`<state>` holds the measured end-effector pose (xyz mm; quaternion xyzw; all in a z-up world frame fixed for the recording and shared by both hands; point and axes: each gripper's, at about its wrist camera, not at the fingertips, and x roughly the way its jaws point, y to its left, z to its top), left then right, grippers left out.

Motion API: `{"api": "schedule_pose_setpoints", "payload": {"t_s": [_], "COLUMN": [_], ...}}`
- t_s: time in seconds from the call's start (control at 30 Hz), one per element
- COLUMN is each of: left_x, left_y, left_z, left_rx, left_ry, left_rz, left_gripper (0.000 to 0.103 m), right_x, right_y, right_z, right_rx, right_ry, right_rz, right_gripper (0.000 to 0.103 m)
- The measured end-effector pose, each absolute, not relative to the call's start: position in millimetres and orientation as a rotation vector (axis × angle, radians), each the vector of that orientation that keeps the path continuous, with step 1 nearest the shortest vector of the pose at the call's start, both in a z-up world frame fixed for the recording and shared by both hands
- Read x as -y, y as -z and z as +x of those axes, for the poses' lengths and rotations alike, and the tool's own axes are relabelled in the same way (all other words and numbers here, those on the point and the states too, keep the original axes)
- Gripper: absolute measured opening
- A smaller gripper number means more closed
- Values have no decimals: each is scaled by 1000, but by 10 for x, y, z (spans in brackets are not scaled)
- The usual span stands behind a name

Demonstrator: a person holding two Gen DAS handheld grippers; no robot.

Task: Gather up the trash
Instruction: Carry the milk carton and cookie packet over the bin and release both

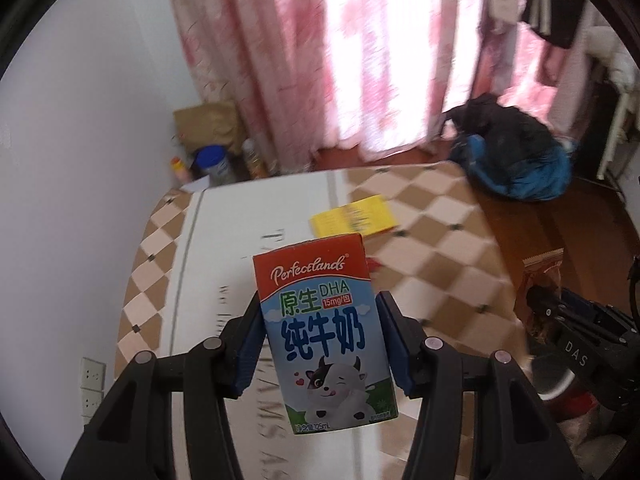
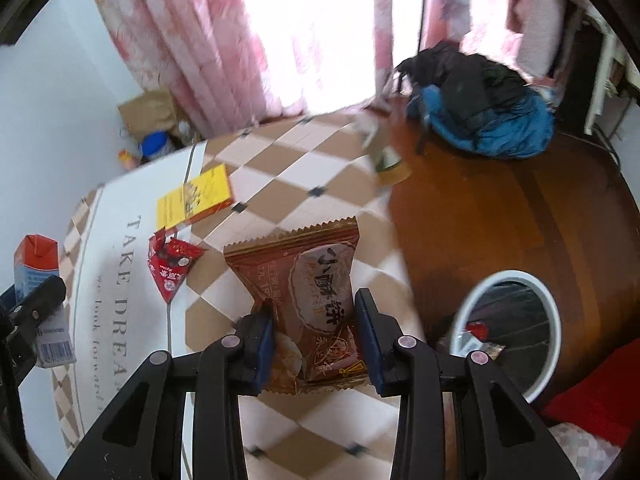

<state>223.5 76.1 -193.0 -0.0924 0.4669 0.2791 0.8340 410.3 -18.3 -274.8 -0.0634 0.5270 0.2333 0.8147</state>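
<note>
My left gripper [image 1: 320, 312] is shut on a small milk carton [image 1: 324, 332] with a red top and a cartoon cow, held upright above the table [image 1: 440, 248]. The carton also shows at the left edge of the right wrist view [image 2: 34, 268]. My right gripper [image 2: 314, 308] is shut on a brown snack wrapper [image 2: 308, 292], held above the table's right edge. A torn red wrapper [image 2: 170, 264] lies on the tablecloth. A yellow box [image 2: 196, 196] lies further back; it also shows in the left wrist view [image 1: 354, 216]. A white trash bin [image 2: 508, 336] stands on the floor at lower right.
The bin has a black liner and some wrappers inside. A dark and blue pile of clothes [image 2: 480, 104] lies on the wooden floor. Pink curtains [image 2: 240, 40] hang behind. A paper bag [image 1: 208, 120] and jars [image 1: 214, 164] sit in the corner.
</note>
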Motion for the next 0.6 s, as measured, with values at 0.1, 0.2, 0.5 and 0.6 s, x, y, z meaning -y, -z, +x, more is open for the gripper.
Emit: {"api": "schedule_pose_setpoints", "payload": {"t_s": [0.1, 0.2, 0.5, 0.6], "left_x": [-411, -32, 1106, 1458], "left_y": [1752, 1598, 1630, 1857], "left_z": [2304, 2431, 3222, 3534], "left_rx": [-956, -927, -928, -974], "left_ry": [-539, -478, -267, -203], "left_rz": [-175, -150, -107, -99], "left_gripper": [50, 50, 50, 50], "right_x": [603, 1052, 2516, 2971], "right_y": [2533, 2325, 2029, 2150], "right_z": [4034, 4009, 4264, 4415], "right_rx": [-1095, -1066, -1050, -1065], "right_ry": [-482, -462, -357, -292], "right_rz": [-77, -26, 104, 110], "right_gripper": [39, 39, 39, 39]}}
